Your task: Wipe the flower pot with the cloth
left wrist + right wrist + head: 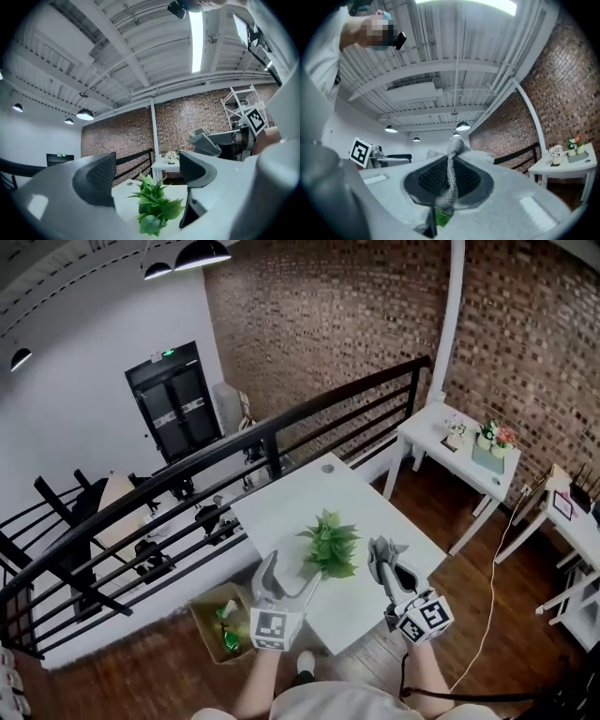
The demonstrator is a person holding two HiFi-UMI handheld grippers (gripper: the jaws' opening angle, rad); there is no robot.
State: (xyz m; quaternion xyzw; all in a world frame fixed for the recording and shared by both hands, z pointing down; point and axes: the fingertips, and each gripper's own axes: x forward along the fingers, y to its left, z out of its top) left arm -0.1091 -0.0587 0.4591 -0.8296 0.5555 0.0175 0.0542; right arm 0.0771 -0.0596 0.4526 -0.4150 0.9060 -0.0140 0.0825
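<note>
The right gripper (450, 183) was clenched on a strip of grey cloth (453, 154), whose weave ran up between its ribbed black pads (433, 178) and stuck out past the tips. In the head view, the same cloth (383, 556) bunched at the raised right gripper (385, 563), just right of the potted plant (330, 545). The plant stood near the front of the white table (291, 507), its leaves hiding the pot itself.

The left gripper (292, 571) was held up just left of the plant, its jaws parted and gripping nothing. In the left gripper view, the green leaves (154, 208) showed beyond and below the gap between the two dark fingers (101, 173), touching neither. A black railing (187, 470) ran behind the table, with a brick wall (328, 324) beyond.
</note>
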